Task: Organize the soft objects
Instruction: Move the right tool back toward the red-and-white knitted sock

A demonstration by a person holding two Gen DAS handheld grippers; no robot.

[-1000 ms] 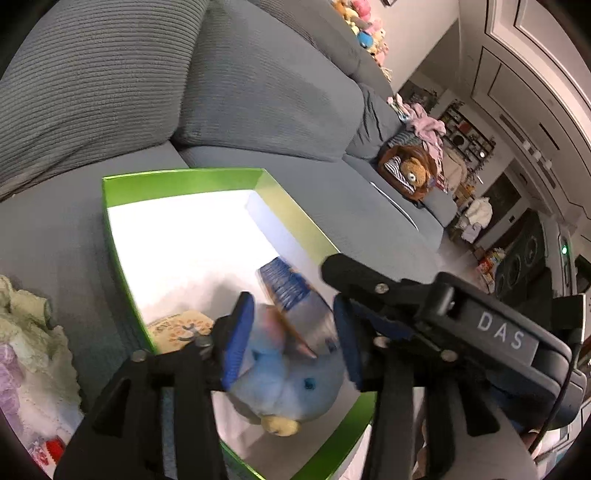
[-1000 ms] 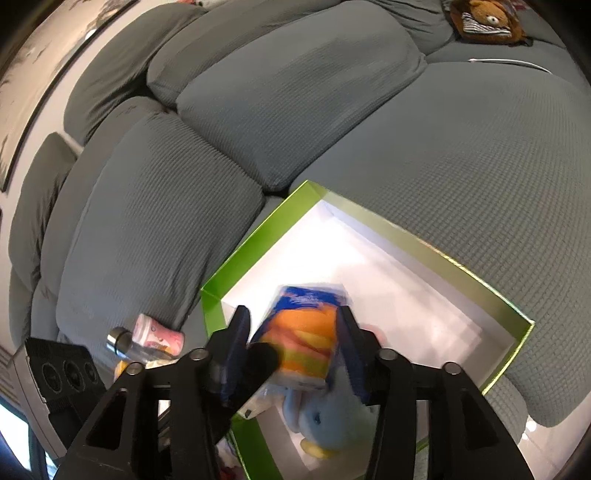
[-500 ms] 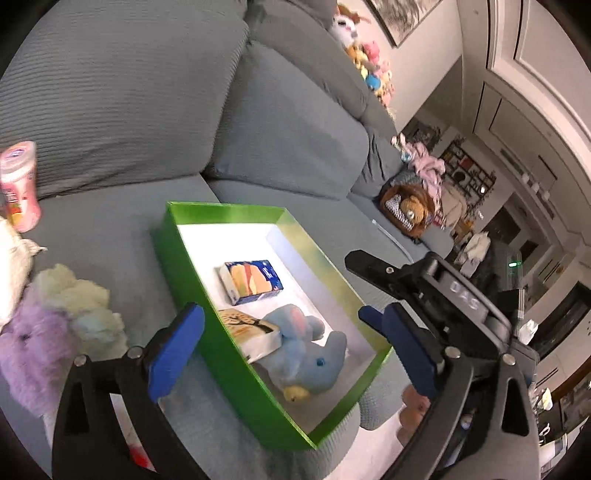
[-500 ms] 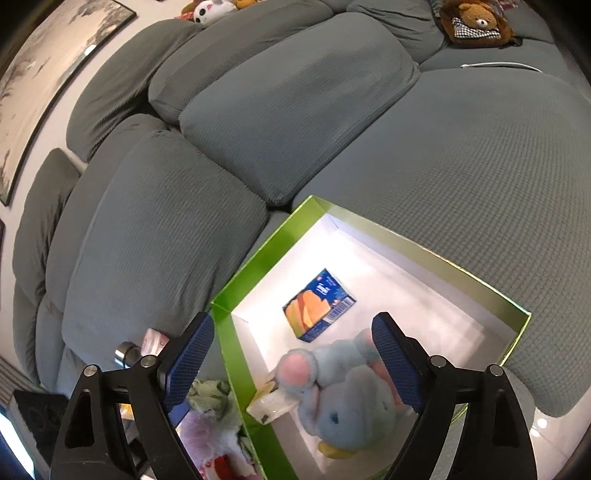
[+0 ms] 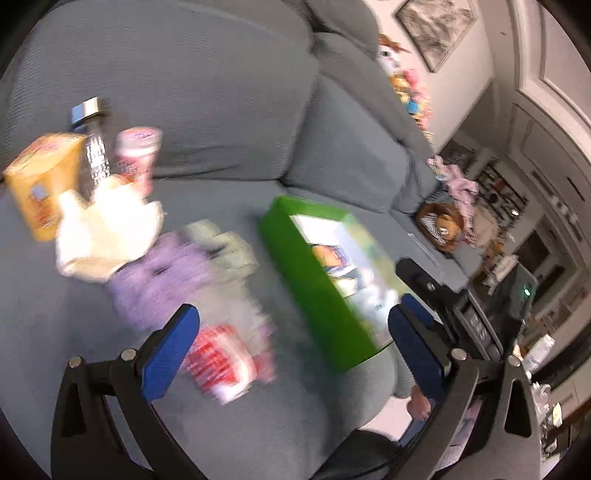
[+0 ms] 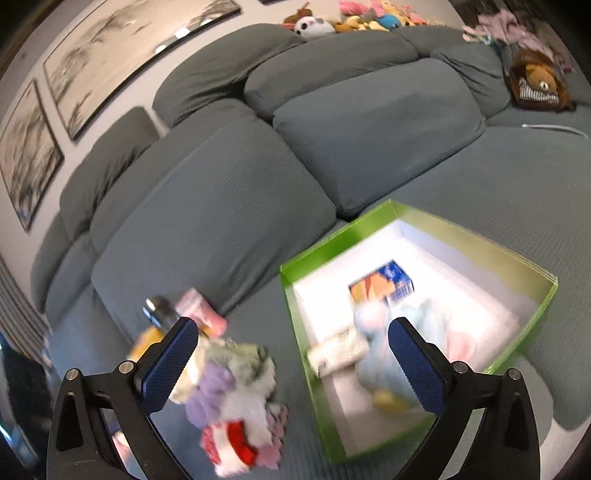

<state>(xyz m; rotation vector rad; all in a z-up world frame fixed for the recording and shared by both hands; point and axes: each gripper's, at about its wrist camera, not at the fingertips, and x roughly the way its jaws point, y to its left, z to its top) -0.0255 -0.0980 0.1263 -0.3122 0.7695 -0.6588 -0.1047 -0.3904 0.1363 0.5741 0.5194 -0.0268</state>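
A green box [image 6: 476, 240] with white inside sits on the grey sofa seat. In it lie a light blue plush elephant [image 6: 399, 354], a blue and orange packet [image 6: 382, 286] and a cream tissue pack [image 6: 338, 350]. Left of the box is a pile of soft toys [image 6: 236, 384]: a purple plush [image 5: 159, 273], a white one [image 5: 107, 229] and a red and white one [image 5: 218, 358]. My left gripper [image 5: 293, 314] is open and empty, between the pile and the box's green wall [image 5: 314, 288]. My right gripper [image 6: 293, 326] is opening, with nothing between its fingers.
Behind the pile stand an orange carton [image 5: 40, 181], a silver-capped bottle [image 5: 94, 147] and a pink cup [image 5: 136, 151]. A brown teddy bear [image 6: 535, 81] sits at the sofa's far end, and several plush toys [image 6: 351, 20] line its back. The seat's front edge runs just behind the box.
Both grippers let go over the box and opened wide: the elephant and the packet now lie inside. Both pulled back and swung left, bringing the toy pile into view.
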